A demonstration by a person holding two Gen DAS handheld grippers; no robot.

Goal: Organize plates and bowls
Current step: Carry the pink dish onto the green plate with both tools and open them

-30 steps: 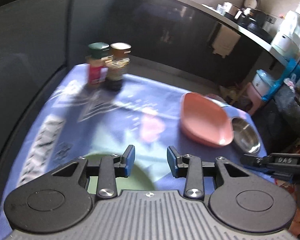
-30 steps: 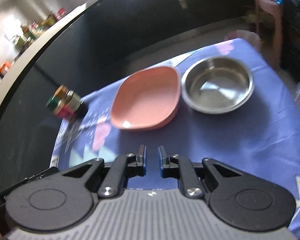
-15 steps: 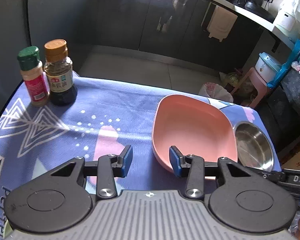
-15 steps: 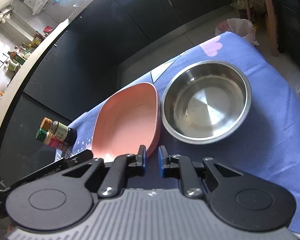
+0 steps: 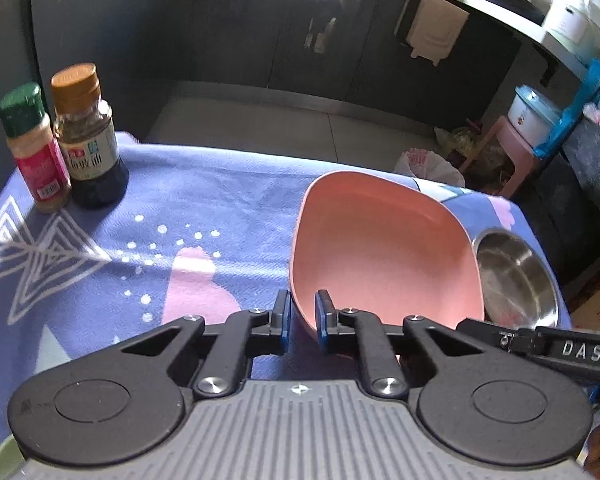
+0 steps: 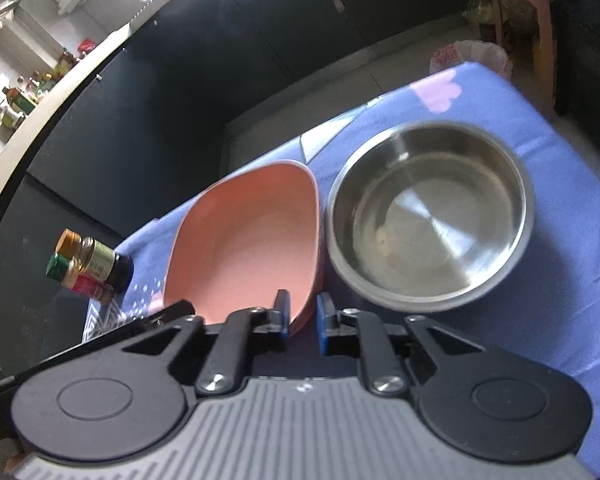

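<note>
Just squeezed shut with the left claw [image 5: 302, 320] on the near rim of the pink plate [image 5: 380, 248], lying on the surface [image 5: 204, 200] just beside the steel bowl [image 5: 516, 280], likely for lifting and stacking, right claw [image 6: 303, 320] clenched on nothing.

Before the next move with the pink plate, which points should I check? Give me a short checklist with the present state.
1. Left tongs on pink plate, near rim: ok, just closed with the rim between them.
2. Right tongs shut: ok.
3. Right tongs clear of the plate: cannot tell.
4. Steel bowl empty: ok.
5. Gap between plate and bowl: cannot tell.
6. Spice bottles away from plate: ok.
</note>
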